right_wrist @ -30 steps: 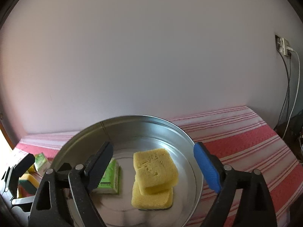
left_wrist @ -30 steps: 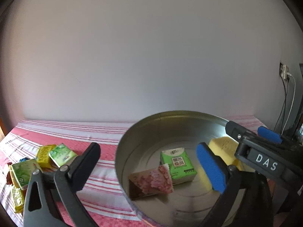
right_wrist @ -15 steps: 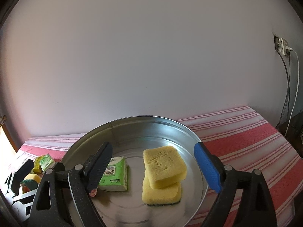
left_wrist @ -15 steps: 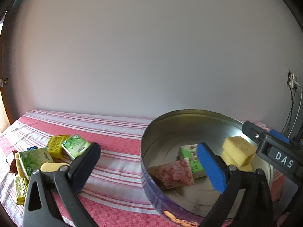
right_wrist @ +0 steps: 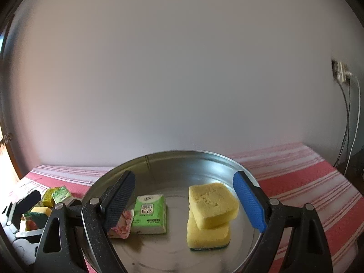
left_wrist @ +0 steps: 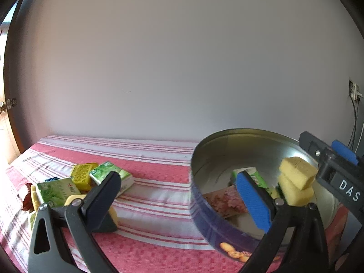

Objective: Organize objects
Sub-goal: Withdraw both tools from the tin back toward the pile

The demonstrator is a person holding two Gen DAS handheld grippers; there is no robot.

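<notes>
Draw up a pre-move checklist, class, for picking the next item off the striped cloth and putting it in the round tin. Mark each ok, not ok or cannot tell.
1. Left gripper open and holding nothing: ok.
2. Right gripper open, clear of the stacked yellow sponges: ok.
3. Round tin has bare floor left beside the green tissue pack and pink packet: ok.
4. Loose pile lies near the left gripper: ok.
5. Sponge stack square: not ok, the top one sits askew.
6. Number of items left in the pile: cannot tell.
</notes>
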